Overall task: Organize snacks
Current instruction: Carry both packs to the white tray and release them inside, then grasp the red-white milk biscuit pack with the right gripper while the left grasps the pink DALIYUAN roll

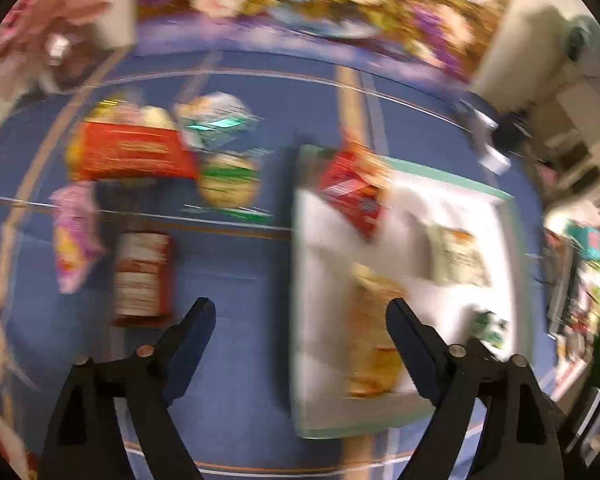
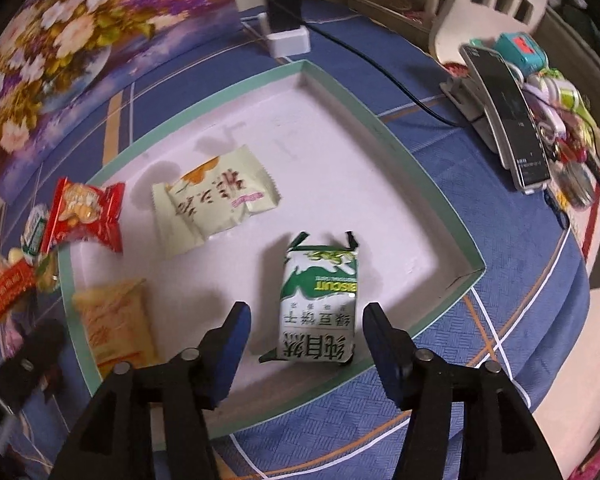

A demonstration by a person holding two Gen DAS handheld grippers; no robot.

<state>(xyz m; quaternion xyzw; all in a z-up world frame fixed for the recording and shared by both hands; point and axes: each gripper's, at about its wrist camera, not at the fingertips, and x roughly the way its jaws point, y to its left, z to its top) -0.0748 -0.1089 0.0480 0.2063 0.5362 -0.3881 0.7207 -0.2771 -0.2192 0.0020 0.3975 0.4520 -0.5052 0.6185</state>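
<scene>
Black fingers of the right gripper (image 2: pixel 306 320) stand apart, empty, above a green-and-white biscuit packet (image 2: pixel 320 300) lying in the tray (image 2: pixel 432 176) near its front rim. Farther in lie a yellow packet (image 2: pixel 116 320), a cream packet (image 2: pixel 216 204) and a red packet (image 2: pixel 86 216) over the left rim. The left gripper (image 1: pixel 302 316) is wide, empty, over the blue desk (image 1: pixel 240 300).

Your left wrist view is smeared by motion blur, so packets beside the tray (image 1: pixel 500 200) lose their print. Your right view is sharp around the tray (image 2: pixel 204 100), evenly lit, with soft shadows and fisheye-bent edges.
</scene>
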